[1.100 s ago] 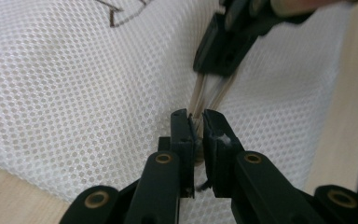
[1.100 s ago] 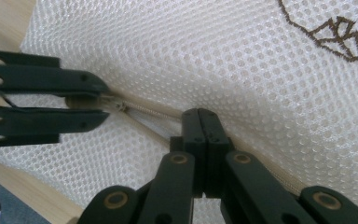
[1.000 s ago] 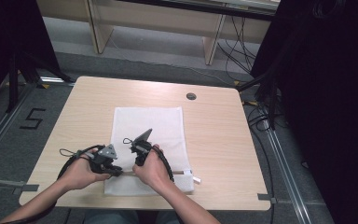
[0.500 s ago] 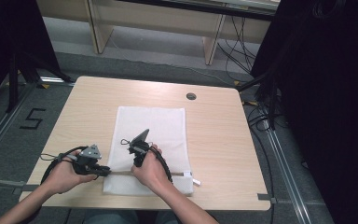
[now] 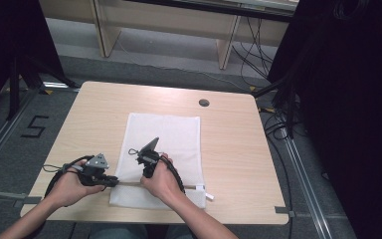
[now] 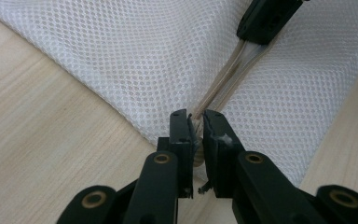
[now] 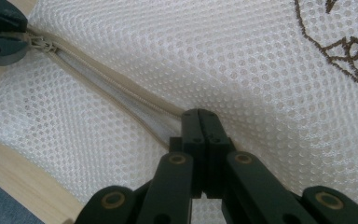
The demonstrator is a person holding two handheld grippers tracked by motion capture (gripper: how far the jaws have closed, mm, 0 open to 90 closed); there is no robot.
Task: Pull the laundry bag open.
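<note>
A white mesh bag [image 5: 166, 134] lies flat on the wooden table [image 5: 238, 149], with a beige zipper [image 5: 129, 183] running along its near edge. My left gripper [image 5: 113, 182] sits at the bag's left corner, jaws shut on the zipper pull [image 6: 196, 122]. The opened zipper [image 6: 233, 70] runs away from it toward the right gripper [image 6: 265, 18]. My right gripper [image 5: 145, 174] points down at the bag, and its jaws [image 7: 200, 126] are pressed together on the mesh beside the zipper [image 7: 116, 93]. Farther off, the left gripper [image 7: 0, 32] holds the pull [image 7: 42, 45].
A brown embroidered mark [image 7: 345, 51] is on the mesh. A round cable hole [image 5: 204, 102] is at the table's far side. A small white tag [image 5: 209, 195] sticks out at the bag's near right corner. Black cables loop from both grippers.
My left hand has moved left, from over the bag to its left corner, taking the zipper pull along. The right hand has stayed in place.
</note>
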